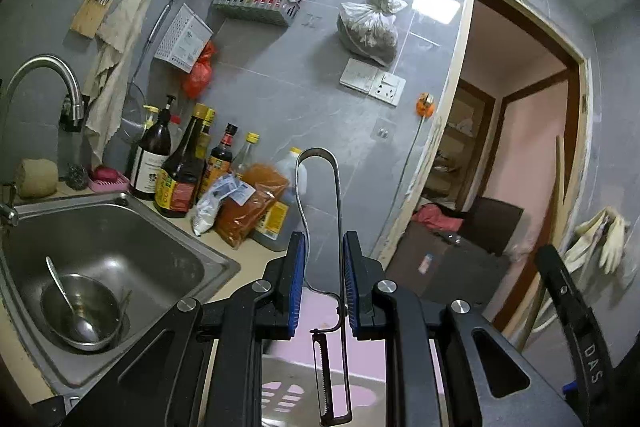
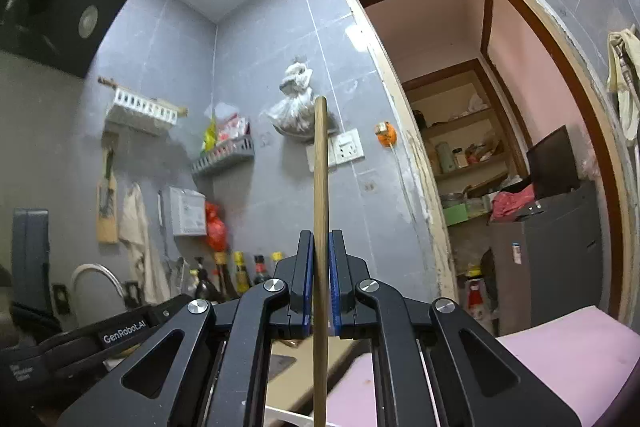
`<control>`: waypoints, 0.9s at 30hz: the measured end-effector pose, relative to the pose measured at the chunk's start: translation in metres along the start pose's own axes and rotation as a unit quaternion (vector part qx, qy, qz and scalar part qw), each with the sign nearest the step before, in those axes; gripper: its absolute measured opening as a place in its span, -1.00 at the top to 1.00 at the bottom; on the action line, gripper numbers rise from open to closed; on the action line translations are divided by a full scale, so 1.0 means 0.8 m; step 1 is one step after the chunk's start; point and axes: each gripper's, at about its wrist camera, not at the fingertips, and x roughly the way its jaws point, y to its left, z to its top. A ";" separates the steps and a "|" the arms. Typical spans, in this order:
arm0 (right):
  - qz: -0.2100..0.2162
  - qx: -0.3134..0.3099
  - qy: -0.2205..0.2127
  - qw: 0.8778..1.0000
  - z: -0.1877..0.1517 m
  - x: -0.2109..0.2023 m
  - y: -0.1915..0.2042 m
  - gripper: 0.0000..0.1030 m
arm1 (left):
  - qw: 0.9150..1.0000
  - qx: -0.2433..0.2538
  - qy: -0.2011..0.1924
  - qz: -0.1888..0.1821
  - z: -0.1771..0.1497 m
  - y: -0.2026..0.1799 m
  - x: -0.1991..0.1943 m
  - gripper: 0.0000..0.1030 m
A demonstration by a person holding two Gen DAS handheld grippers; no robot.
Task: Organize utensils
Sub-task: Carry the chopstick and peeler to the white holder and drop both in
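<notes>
Utensils ride in both my grippers: left gripper (image 1: 323, 283) clamps a metal peeler (image 1: 334, 291) upright, right gripper (image 2: 320, 287) pinches a wooden chopstick (image 2: 320, 227) pointing to twelve o'clock. Neither is stowed yet (a spoon (image 1: 70, 303) waits in the sink (image 1: 168, 227) at eight o'clock).

"genrobot.ai" on the left claw's black body (image 2: 124, 327) — "das" on a black strap (image 1: 592, 359)

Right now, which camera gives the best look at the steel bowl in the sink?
The left wrist view: the steel bowl sits in the sink with a spoon in it. The right wrist view shows only the faucet; the bowl is hidden.
</notes>
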 end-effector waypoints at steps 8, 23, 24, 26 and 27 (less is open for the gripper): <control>-0.020 -0.007 0.015 1.000 -0.034 0.007 -0.003 0.90 | 0.999 0.007 -0.024 0.027 -0.041 0.000 0.007 0.70; -0.007 -0.032 0.029 0.999 -0.048 0.007 0.008 0.90 | 0.996 0.070 -0.040 0.038 -0.061 -0.014 0.000 0.70; -0.007 -0.032 0.030 0.999 -0.049 0.007 0.008 0.90 | 0.996 0.073 -0.039 0.039 -0.062 -0.015 -0.001 0.70; -0.009 -0.030 0.038 0.999 -0.049 0.008 0.008 0.90 | 0.996 0.078 -0.035 0.039 -0.064 -0.017 -0.002 0.70; -0.009 -0.032 0.044 0.998 -0.050 0.009 0.009 0.90 | 0.995 0.081 -0.032 0.039 -0.066 -0.018 -0.002 0.70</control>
